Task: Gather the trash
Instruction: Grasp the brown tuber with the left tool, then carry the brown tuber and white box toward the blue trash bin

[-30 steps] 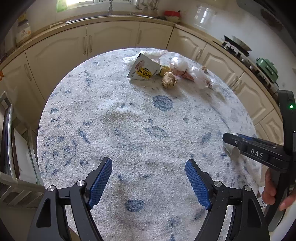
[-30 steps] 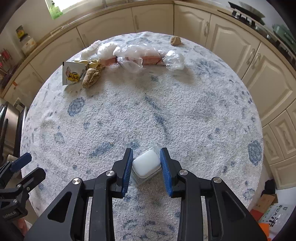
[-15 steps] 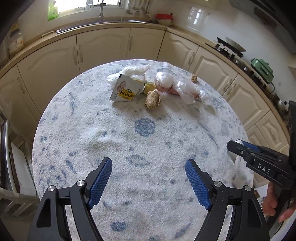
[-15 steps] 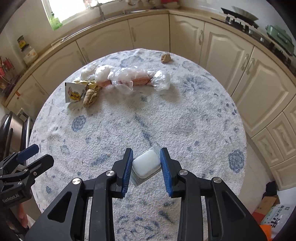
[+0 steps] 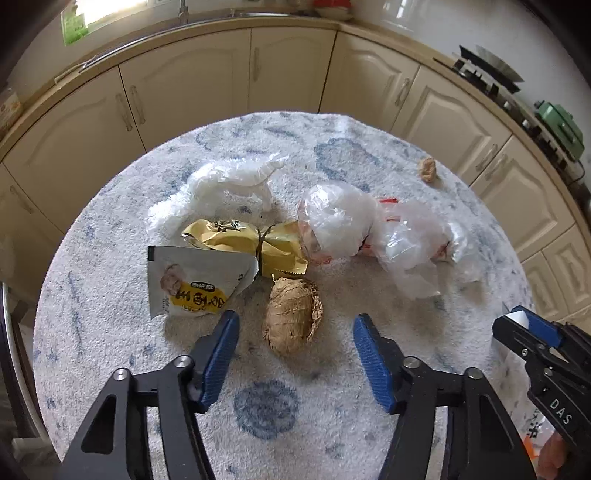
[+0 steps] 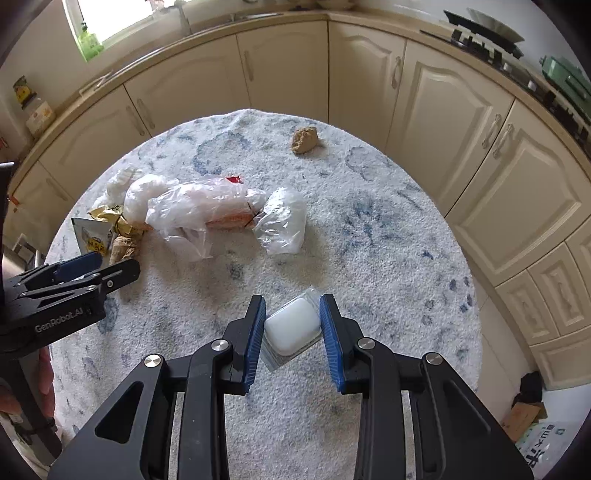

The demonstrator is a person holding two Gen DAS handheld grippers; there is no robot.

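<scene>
A round table under a white-and-blue cloth [image 5: 258, 406] holds a pile of trash. My left gripper [image 5: 295, 317] hangs over a crumpled brown paper ball [image 5: 291, 321]. Its jaws are closing with the ball between them, and the pads stand apart from it. Behind the ball lie a white sachet with a yellow label [image 5: 192, 284], a yellow wrapper [image 5: 240, 240], a white plastic bag [image 5: 229, 184] and a clear plastic bag [image 5: 369, 232]. My right gripper [image 6: 291, 306] is shut on a white plastic pack [image 6: 293, 326] above the table's near half.
A small brown paper scrap [image 6: 304, 140] lies alone near the table's far edge. Cream cabinets [image 6: 280, 66] curve round behind the table, with a hob [image 6: 480, 26] at the right. A cardboard box [image 6: 524, 417] sits on the floor at the lower right.
My left gripper has moved forward across the table to the trash pile and its jaws have narrowed around the brown ball. My right gripper has also moved forward, still holding the white pack.
</scene>
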